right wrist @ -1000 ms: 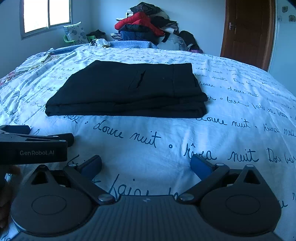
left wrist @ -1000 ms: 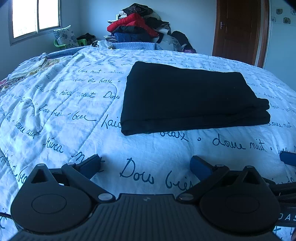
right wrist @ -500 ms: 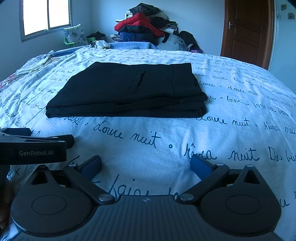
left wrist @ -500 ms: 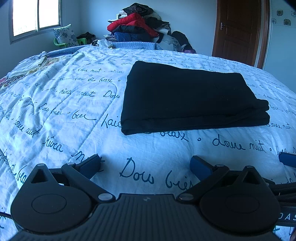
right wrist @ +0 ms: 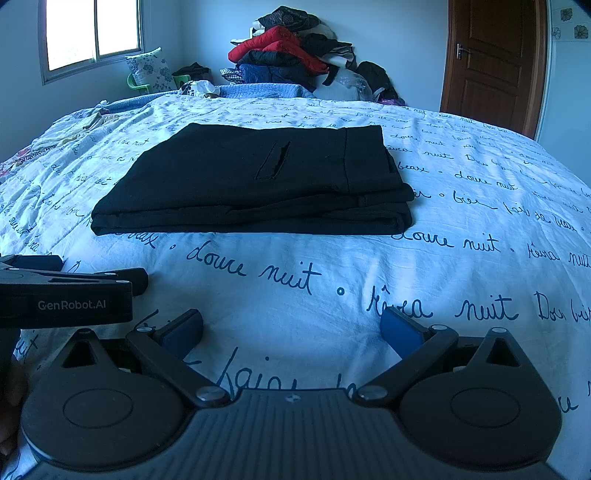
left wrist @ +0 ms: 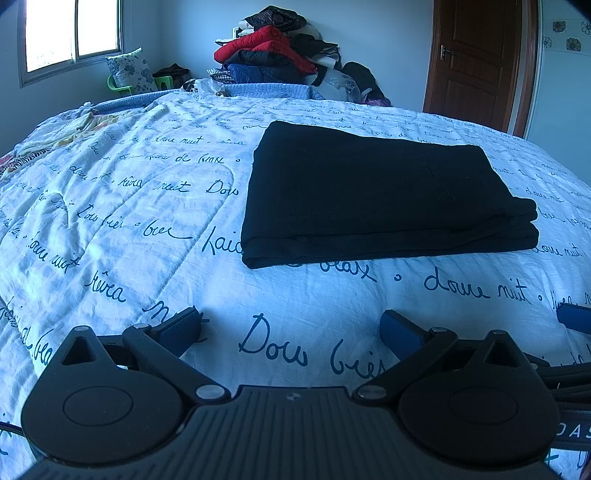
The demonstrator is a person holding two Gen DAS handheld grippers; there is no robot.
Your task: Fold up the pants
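Observation:
Black pants lie folded into a flat rectangle on the bed, seen in both wrist views, with a pocket slit facing up. My left gripper hovers open over the quilt, well short of the pants' near edge, nothing between its blue pads. My right gripper is likewise open and empty, a stretch of quilt away from the pants. The left gripper's body shows at the left edge of the right wrist view.
A white quilt with dark script covers the bed. A heap of clothes is piled beyond the far edge. A brown door stands at the right, a window at the left, a loose cloth on the bed's left side.
Both views have barely shifted; the pants and both open grippers stay as they were.

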